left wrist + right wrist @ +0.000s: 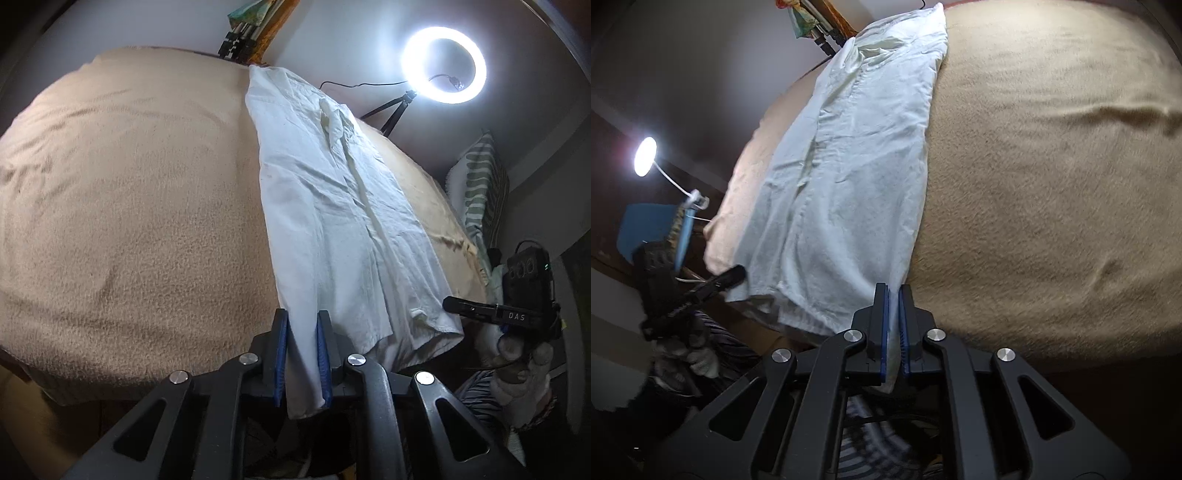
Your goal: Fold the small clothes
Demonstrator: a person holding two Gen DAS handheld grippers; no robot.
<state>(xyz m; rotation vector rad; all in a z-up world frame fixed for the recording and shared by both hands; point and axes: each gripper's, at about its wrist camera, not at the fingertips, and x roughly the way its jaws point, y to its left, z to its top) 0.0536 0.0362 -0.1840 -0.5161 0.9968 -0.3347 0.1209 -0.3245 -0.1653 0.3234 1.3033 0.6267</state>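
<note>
Holding the white shirt (332, 206) by both hem corners at the bed's (129, 203) near edge, left gripper (302, 354) and right gripper (894, 328) clamped on cloth. We should lift evenly and carry the hem toward the collar, keeping it taut.

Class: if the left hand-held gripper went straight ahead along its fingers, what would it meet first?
Probably more of the white cotton shirt that the left hand-held gripper already clamps, lying on the beige fleece blanket.
</note>
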